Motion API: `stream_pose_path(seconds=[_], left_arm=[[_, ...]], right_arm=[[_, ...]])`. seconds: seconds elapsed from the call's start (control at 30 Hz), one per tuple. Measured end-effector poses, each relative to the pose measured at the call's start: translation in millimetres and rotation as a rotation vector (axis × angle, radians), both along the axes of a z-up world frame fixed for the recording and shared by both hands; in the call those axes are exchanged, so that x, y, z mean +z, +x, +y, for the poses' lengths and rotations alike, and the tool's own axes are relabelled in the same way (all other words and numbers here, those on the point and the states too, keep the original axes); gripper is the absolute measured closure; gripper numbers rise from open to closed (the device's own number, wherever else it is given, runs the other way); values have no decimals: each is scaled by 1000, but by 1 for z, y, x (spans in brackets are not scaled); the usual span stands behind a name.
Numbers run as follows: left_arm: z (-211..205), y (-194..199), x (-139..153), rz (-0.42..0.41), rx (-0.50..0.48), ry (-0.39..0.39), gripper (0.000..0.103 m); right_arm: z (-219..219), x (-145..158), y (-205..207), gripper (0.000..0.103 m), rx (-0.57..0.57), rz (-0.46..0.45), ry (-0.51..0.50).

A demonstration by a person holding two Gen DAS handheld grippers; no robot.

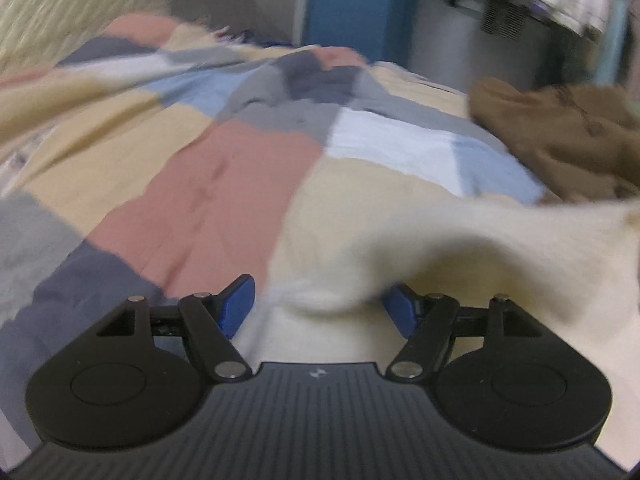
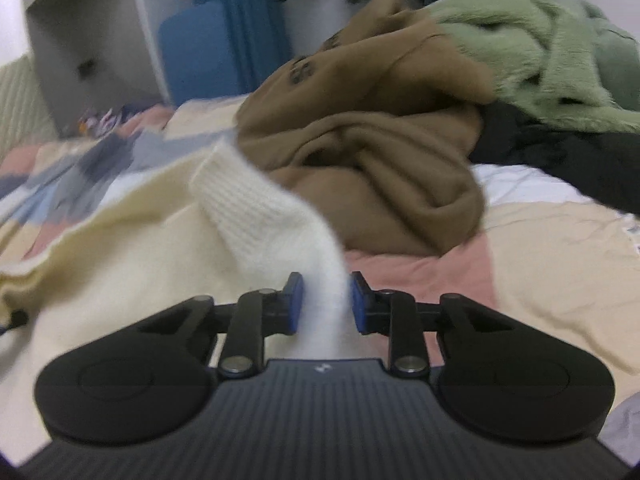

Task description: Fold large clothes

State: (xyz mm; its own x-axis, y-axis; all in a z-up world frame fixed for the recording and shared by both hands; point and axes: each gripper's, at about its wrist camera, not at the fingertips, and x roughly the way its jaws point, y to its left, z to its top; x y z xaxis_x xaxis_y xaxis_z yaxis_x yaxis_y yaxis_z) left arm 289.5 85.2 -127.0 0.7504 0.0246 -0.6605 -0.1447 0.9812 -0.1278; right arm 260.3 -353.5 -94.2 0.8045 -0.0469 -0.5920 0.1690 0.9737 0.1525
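A home bedroom: a bed under a patchwork quilt [image 1: 248, 184], loose clothes heaped on it, a brown garment [image 2: 372, 152] beside a green fleece [image 2: 532, 60], blue panel [image 1: 348, 8] beyond the quilt.

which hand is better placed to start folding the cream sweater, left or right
Right. The right gripper has its pads closed on the cream sweater sleeve, ready to lift. The left gripper stands open, the knit only lying between its pads, so it must close first.
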Motion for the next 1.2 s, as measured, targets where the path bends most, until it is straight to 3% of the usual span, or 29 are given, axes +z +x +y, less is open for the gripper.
stream_pose_path(seconds=[0.1,0.2,0.3,0.47,0.6,0.7,0.8,1.0,1.1,1.2], left_arm=[[18,3,-3,26,31,-97,28],[23,0,2,14,45,-115,28],[24,-7,11,-11,30,-117,28],[21,-31,26,-63,-52,-181,29],[7,-54,42,-144,-188,-231,29],[-10,-63,46,-157,-270,-208,29],[-24,-61,37,-110,-298,-182,29],[-30,-41,14,-35,-238,-99,29],[-21,-27,9,-35,-189,-115,29],[-12,-15,4,-38,-162,-136,29]], right_arm=[[-19,-1,-1,74,-79,-7,32],[-36,0,-6,75,-138,-13,92],[-40,5,-11,74,-167,-25,87],[-22,21,-26,73,-70,-82,125],[10,29,-39,73,27,-128,107],[36,28,-41,73,129,-120,87],[53,21,-33,74,189,-81,57],[42,-13,-3,78,117,57,17],[34,-15,1,78,101,47,46],[33,-11,0,78,73,2,12]])
